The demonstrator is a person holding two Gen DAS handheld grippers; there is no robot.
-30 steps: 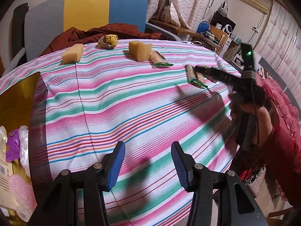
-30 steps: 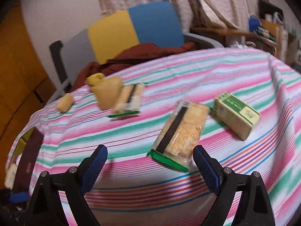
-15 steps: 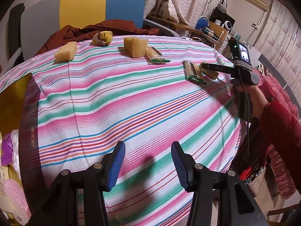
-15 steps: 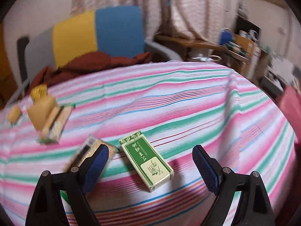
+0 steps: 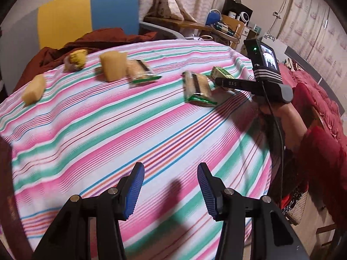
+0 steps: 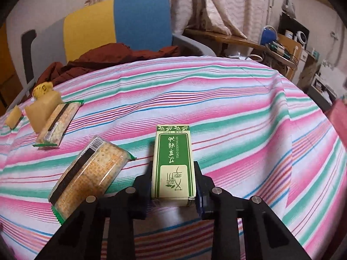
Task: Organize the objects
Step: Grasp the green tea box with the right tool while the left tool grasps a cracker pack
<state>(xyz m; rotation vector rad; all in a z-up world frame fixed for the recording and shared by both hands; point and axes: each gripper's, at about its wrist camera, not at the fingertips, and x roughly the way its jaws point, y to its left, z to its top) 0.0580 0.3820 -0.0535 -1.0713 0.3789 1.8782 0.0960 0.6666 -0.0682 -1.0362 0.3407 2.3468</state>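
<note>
A green and cream essential-oil box (image 6: 172, 160) lies on the striped tablecloth (image 6: 238, 108), and my right gripper (image 6: 173, 166) is shut on it, pads pressing both long sides. A cracker pack (image 6: 91, 173) lies just left of it, a second cracker pack (image 6: 57, 125) farther left. Beyond are two yellow sponge blocks (image 6: 42, 112) (image 6: 13, 119) and a yellow wrapped item (image 6: 42, 88). In the left wrist view my left gripper (image 5: 170, 169) hovers open over bare cloth (image 5: 108, 130), nothing between its fingers. There the right gripper (image 5: 219, 80) meets the box (image 5: 221, 72) at the far right.
A chair with a yellow and blue back (image 5: 86, 13) stands behind the table, a dark red garment (image 5: 97, 39) draped on it. A cluttered desk (image 5: 216, 26) is at the back right. The person's red sleeve (image 5: 321, 151) is past the table's right edge.
My right gripper went from open astride the green box to shut on it. My left gripper slid right across the table, and the carton of items at the left left the view.
</note>
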